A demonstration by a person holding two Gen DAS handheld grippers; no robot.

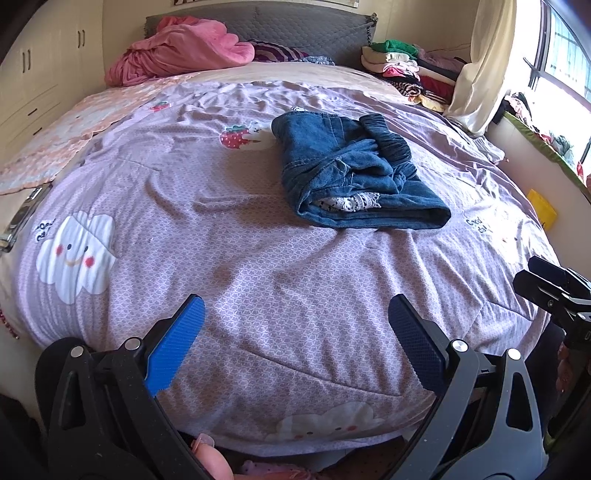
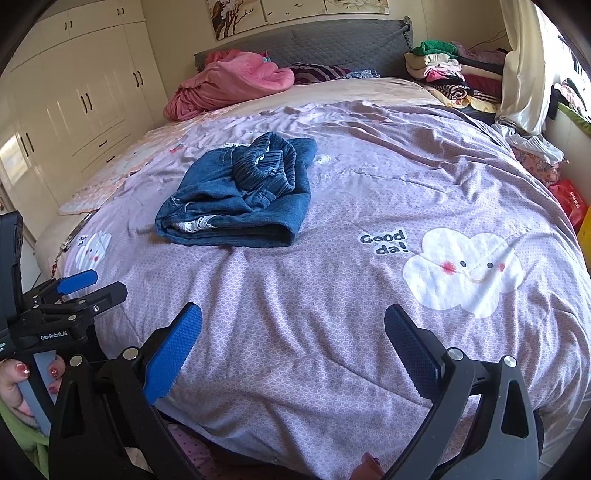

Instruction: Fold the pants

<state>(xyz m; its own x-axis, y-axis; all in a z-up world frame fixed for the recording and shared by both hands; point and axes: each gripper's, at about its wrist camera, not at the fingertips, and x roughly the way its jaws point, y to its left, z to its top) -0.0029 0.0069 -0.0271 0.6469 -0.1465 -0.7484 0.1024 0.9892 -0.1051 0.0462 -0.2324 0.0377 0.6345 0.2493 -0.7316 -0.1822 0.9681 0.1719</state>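
Observation:
A pair of blue denim pants (image 1: pixel 354 173) lies folded in a bundle on the lilac bedspread (image 1: pixel 258 258), waistband up and white lace trim showing at the near fold. In the right wrist view the pants (image 2: pixel 240 195) lie left of centre. My left gripper (image 1: pixel 295 325) is open and empty, held above the bed's near edge, well short of the pants. My right gripper (image 2: pixel 293 328) is open and empty too, also near the foot of the bed. The left gripper shows at the left edge of the right wrist view (image 2: pixel 92 286).
A pink blanket (image 1: pixel 177 51) is heaped at the grey headboard (image 1: pixel 295 33). A stack of folded clothes (image 1: pixel 406 70) sits at the far right corner. White wardrobes (image 2: pixel 85 96) stand to the left. A curtain (image 1: pixel 480 66) and window are on the right.

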